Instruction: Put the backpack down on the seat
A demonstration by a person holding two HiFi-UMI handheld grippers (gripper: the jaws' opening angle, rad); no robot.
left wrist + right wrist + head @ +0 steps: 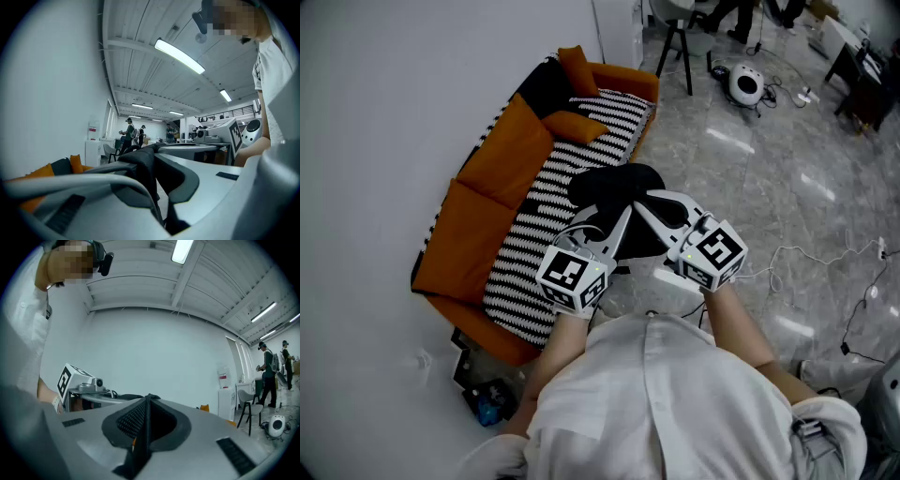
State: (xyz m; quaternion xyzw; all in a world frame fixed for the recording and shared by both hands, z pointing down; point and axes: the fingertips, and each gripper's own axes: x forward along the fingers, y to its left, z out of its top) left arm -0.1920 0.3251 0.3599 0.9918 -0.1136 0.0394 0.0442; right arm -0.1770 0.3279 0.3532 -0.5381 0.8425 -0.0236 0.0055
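Together, left claw [623,218] and right claw [650,208] gripped the black backpack [614,183], hung above the striped seat's [534,230] front edge.

**Operator and Gripper Units: External Appearance**

I wear a white shirt [675,403] with a collar and a front placket. A black head camera [102,261] is strapped above my brow. My left gripper [617,228] and right gripper [654,214] are built alike. Each has pale grey, smooth, broad jaw shells and dark inner pads [171,423]. Each shell carries a black rectangular strip [236,453]. Each gripper also bears a white marker cube [572,277] printed with black squares.
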